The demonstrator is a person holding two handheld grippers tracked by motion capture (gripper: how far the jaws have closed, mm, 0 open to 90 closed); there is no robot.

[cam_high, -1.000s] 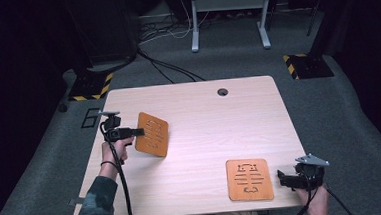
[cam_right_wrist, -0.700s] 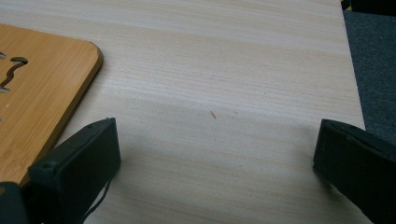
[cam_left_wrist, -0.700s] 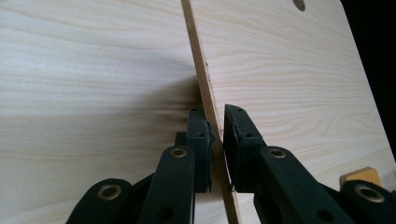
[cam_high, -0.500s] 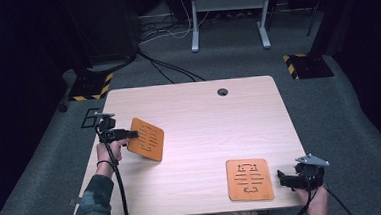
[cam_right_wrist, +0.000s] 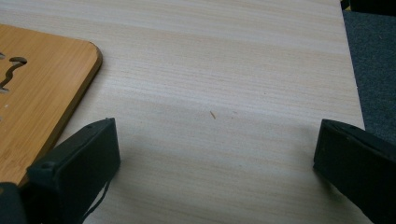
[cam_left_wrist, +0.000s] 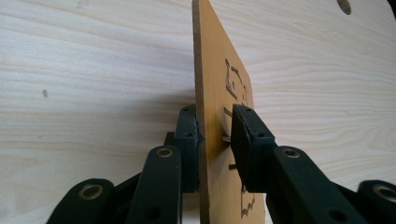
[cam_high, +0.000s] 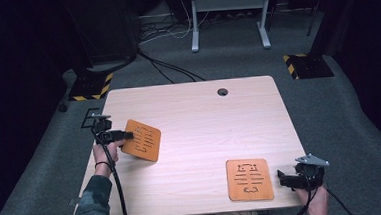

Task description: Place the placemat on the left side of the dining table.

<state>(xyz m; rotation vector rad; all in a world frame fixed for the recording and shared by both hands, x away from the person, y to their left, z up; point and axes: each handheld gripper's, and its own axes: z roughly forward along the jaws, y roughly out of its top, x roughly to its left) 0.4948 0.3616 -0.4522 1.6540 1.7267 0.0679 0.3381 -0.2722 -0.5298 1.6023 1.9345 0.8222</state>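
Left gripper (cam_high: 126, 135) and its cut-out wooden panel (cam_high: 142, 146) shifted nearer the bench (cam_high: 199, 112) left edge, lower, fingers just been easing apart, panel between them, one pad off it, right gripper (cam_high: 282, 178) open beside second panel (cam_high: 249, 179)

Two cut-out wooden boards (cam_high: 142, 146) (cam_high: 249, 179) on one table (cam_high: 199, 112).

Two handheld grippers, both black. The left gripper (cam_high: 128, 135) has jointed black arms with round brass-coloured rivets at the pivots, ending in blocky black pads (cam_left_wrist: 247, 140) with small screw holes. A thick black cable trails from it along the left forearm, which wears a dark green-grey patterned sleeve (cam_high: 92, 206) and a dark wristband. The right gripper (cam_high: 281, 178) carries a grey three-cornered plate on top and trails a black cable.
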